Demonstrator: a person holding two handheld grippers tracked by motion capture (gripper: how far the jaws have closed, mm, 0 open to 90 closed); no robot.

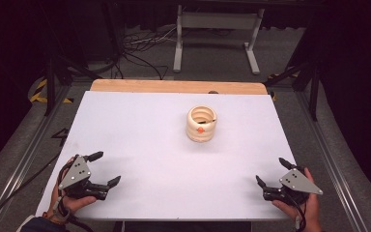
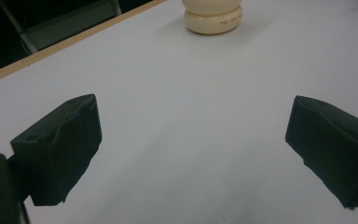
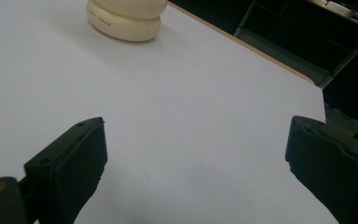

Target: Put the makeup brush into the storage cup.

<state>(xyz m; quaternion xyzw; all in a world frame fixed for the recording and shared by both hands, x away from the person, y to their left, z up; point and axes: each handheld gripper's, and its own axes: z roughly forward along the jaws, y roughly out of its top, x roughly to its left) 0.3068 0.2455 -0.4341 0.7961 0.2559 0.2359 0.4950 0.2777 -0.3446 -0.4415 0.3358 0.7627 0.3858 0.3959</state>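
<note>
White bench (image 1: pixel 140 130) is lying bare except a cream ribbed pot (image 1: pixel 202 124), possibly stacked rings, sitting far right of centre; you're holding left claw (image 1: pixel 102 168) and right claw (image 1: pixel 271 171) wide, nothing grasped yet.

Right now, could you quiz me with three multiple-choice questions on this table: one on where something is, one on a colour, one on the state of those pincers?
1. Where does the ribbed cup stand on the white board?
A. far half, right of centre
B. near left corner
C. between one gripper's jaws

2. What colour is the cup?
A. blue
B. cream
C. black

3. How are the left gripper and right gripper?
A. both shut
B. both open
C. one shut on the cup

Answers: 1 A, the high view puts it there, apart from both grippers. 2 B, cream in every view. 3 B, each pair of jaws stands wide apart with nothing between.
</note>
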